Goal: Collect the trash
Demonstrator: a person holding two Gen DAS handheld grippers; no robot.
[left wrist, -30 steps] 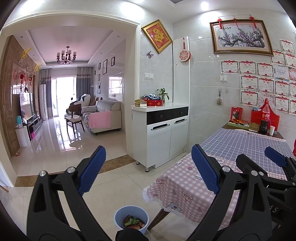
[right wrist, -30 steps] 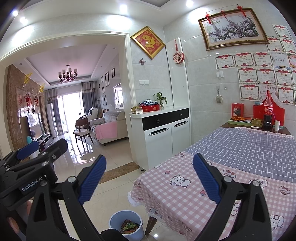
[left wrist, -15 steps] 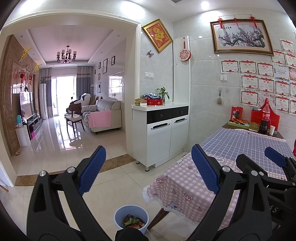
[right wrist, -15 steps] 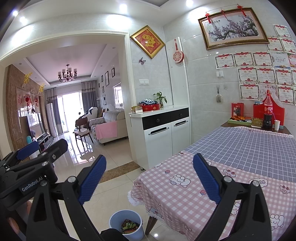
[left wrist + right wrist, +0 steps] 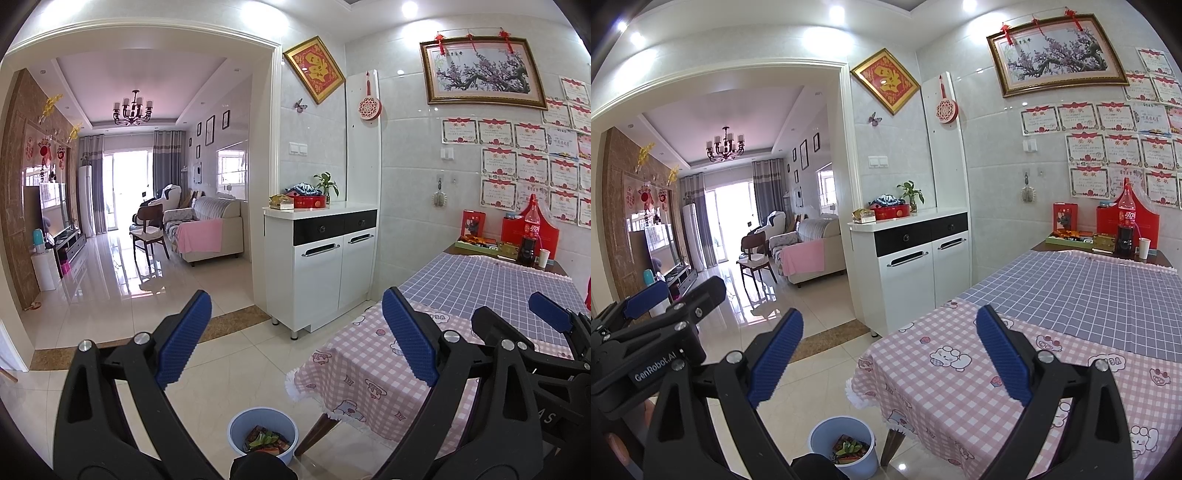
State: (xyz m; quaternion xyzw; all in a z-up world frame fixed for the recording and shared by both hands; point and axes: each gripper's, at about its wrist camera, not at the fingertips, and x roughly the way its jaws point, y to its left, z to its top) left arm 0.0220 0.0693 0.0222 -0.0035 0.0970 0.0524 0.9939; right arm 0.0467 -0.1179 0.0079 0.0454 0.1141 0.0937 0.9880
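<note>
A light blue bin (image 5: 263, 432) stands on the tiled floor by the table's near corner, with wrappers and green scraps (image 5: 265, 439) inside. It shows low in the right wrist view too, as the bin (image 5: 843, 443). My left gripper (image 5: 295, 338) is held open high above it, nothing between its blue pads. My right gripper (image 5: 889, 354) is open too and empty, above the table's corner. Each gripper appears at the edge of the other's view.
The table (image 5: 960, 384) wears a pink checked cloth near me and a blue grid cloth (image 5: 1089, 284) beyond. A cola bottle (image 5: 1126, 225), a paper cup (image 5: 1144, 247) and red boxes stand at its far end. A white cabinet (image 5: 325, 258) is against the wall.
</note>
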